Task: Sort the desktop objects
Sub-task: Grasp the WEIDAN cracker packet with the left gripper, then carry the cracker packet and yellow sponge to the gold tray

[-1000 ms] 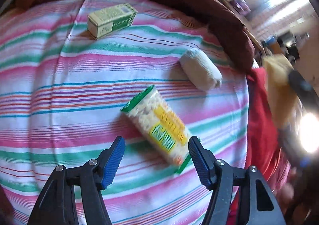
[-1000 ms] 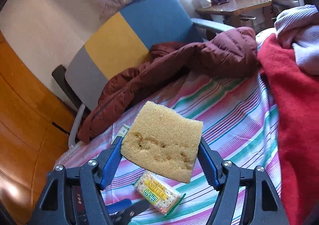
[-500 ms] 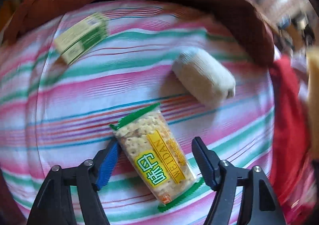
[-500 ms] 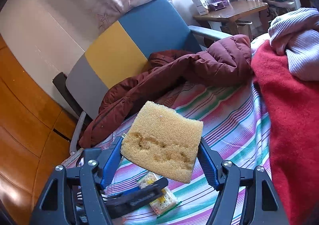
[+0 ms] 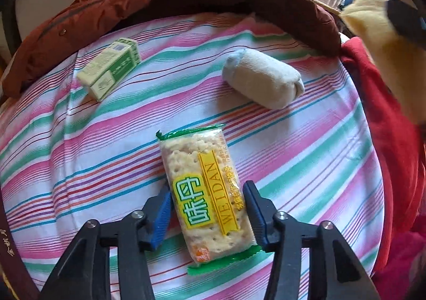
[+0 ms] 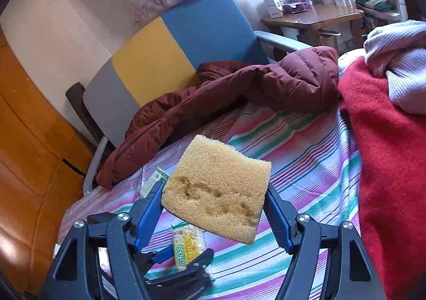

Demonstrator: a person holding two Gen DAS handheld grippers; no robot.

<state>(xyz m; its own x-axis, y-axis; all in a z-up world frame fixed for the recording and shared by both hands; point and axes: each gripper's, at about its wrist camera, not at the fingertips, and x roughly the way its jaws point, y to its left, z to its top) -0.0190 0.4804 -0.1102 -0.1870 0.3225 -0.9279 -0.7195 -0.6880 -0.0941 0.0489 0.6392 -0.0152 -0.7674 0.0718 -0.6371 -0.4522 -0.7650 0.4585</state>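
While left gripper (image 5: 206,213) closes around clear green-edged cracker packet (image 5: 205,191) on striped sheet (image 5: 80,140), right gripper (image 6: 214,205) clamps yellow sponge (image 6: 217,188).

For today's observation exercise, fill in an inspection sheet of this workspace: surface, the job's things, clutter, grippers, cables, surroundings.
Surface: striped bedsheet, pink, green and white.
Job's things: cracker packet lying flat; green-and-white carton on its side; rolled sock; yellow sponge.
Clutter: maroon padded jacket, red blanket, pale knit garment.
Grippers: left gripper closing, jaws straddle the cracker packet; pad contact cannot be told. Right gripper shut on the yellow sponge, held above the sheet.
Cables: nothing seen.
Surroundings: blue, yellow and grey chair, wooden side table, curtain, wooden floor.
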